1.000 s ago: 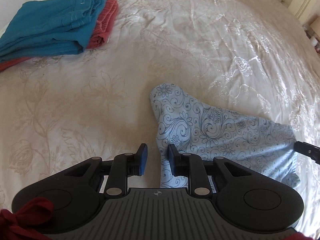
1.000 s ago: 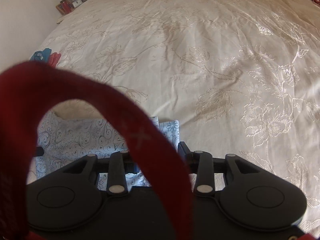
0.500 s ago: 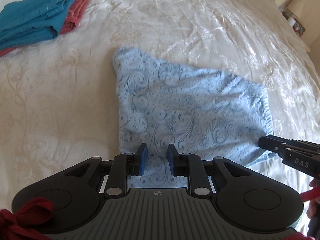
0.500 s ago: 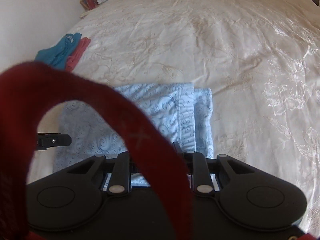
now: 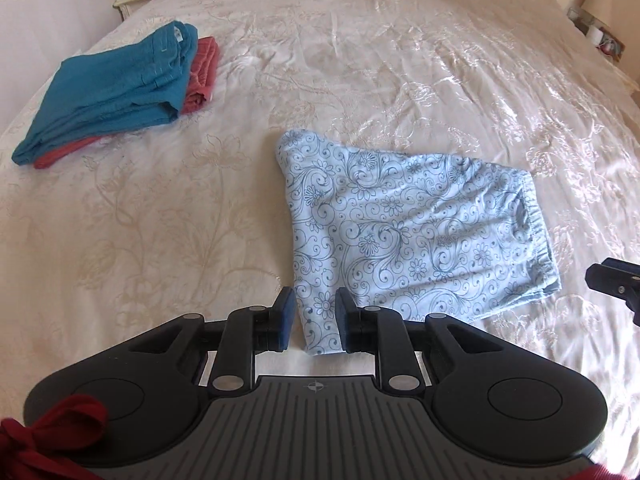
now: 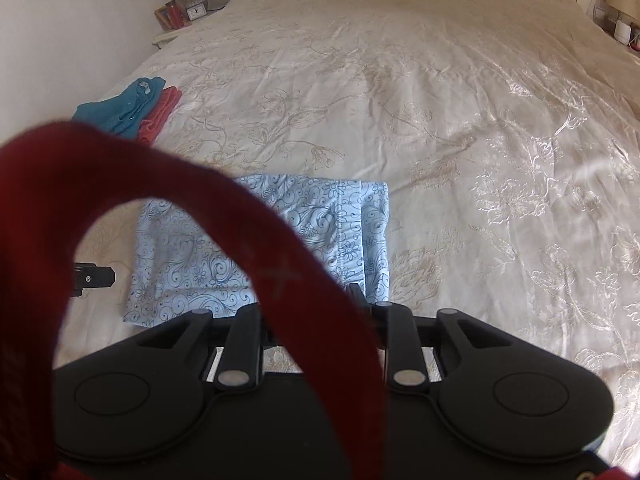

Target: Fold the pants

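Observation:
Light blue pants with a dark swirl and flower print (image 5: 408,224) lie folded flat on the cream bedspread; they also show in the right wrist view (image 6: 192,264). My left gripper (image 5: 314,322) is open and empty, its pads astride the near left corner of the pants, just above it. My right gripper (image 6: 316,312) sits at the near right edge of the pants; a red strap (image 6: 280,264) hides its fingertips. Its tip shows in the left wrist view (image 5: 614,282), clear of the cloth.
A folded teal garment (image 5: 116,92) lies on a folded red one (image 5: 200,80) at the bed's far left. Nightstands with a clock and lamp (image 6: 188,4) stand beyond the bed. The embroidered bedspread (image 5: 400,60) stretches wide around the pants.
The pants were laid down flat in a fold. Both grippers drew back toward the near edge of the pants; the right one no longer touches the waistband.

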